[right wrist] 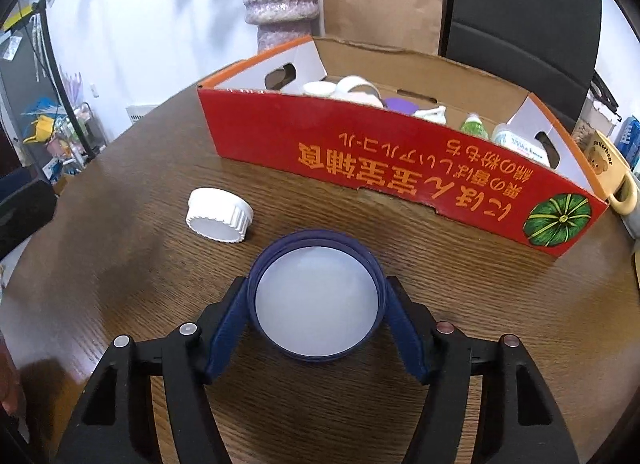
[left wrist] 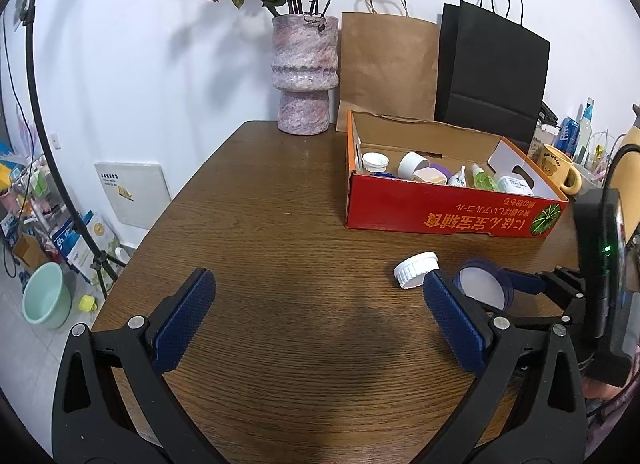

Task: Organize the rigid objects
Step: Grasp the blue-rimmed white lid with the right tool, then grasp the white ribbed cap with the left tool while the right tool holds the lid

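Observation:
A round dark-blue lid (right wrist: 316,296) with a pale inside lies open side up on the wooden table (right wrist: 120,264). My right gripper (right wrist: 316,286) is shut on it, one blue pad against each side. Left of it lies a white ribbed cap (right wrist: 219,215). Behind both stands the red cardboard box (right wrist: 360,156), holding several caps and small bottles. In the left wrist view my left gripper (left wrist: 318,278) hangs open over bare wood with nothing between its fingers. The white cap (left wrist: 416,269) and the blue lid (left wrist: 482,288) sit just past its right finger, in front of the red box (left wrist: 440,212).
A pink stone vase (left wrist: 305,76) of dried roses, a brown paper bag (left wrist: 386,72) and a black paper bag (left wrist: 492,72) stand behind the box. A yellow bear mug (left wrist: 558,168) sits at its right end. Beyond the table's left edge, a green basin (left wrist: 46,296) and clutter cover the floor.

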`<state>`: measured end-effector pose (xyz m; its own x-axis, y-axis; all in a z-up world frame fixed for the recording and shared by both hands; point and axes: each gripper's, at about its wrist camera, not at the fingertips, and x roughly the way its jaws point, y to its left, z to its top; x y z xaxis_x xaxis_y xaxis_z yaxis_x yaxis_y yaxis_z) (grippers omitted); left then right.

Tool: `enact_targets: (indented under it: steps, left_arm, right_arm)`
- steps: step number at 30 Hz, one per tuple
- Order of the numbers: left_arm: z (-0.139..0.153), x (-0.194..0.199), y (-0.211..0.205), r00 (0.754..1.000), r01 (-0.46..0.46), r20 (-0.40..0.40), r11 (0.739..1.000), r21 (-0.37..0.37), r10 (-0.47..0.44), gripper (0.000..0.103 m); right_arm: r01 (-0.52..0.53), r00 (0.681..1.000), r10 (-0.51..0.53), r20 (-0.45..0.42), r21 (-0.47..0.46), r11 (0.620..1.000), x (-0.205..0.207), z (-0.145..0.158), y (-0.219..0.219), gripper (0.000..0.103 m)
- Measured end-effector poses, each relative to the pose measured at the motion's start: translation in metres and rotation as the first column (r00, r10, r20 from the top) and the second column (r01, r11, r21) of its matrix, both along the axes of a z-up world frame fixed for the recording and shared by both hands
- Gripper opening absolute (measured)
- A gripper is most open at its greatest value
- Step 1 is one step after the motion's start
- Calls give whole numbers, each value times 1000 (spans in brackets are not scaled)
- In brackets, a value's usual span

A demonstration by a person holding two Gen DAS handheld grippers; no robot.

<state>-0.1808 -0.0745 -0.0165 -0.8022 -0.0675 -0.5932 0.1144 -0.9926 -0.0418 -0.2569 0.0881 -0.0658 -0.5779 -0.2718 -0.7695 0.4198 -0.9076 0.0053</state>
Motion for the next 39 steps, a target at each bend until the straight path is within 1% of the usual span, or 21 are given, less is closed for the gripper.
enact_targets:
  steps: [12, 18, 25, 31, 39]
  left_arm:
    - [-10, -7, -1, 999, -21, 30, 1000, -6, 21, 103]
    - [-14, -11, 2, 999, -26, 43, 1000, -6, 26, 103]
    - [-18, -18, 16, 998, -13, 58, 999, -33, 15, 103]
    - [-22, -30, 30, 997, 2, 80, 1000, 0, -2, 103]
    - [-33, -55, 51, 991, -19, 134, 1000, 7, 17, 103]
  right_arm:
    - [19, 998, -20, -54, -16, 1000, 4, 9, 10, 71]
    - [38, 997, -41, -69, -47, 998, 4, 15, 24, 71]
    - [65, 993, -72, -93, -72, 995, 3, 23, 43, 71]
    - [78, 991, -87, -105, -85, 993, 1, 28, 58, 71]
    - [90, 988, -101, -118, -89, 992, -1, 31, 79, 71]
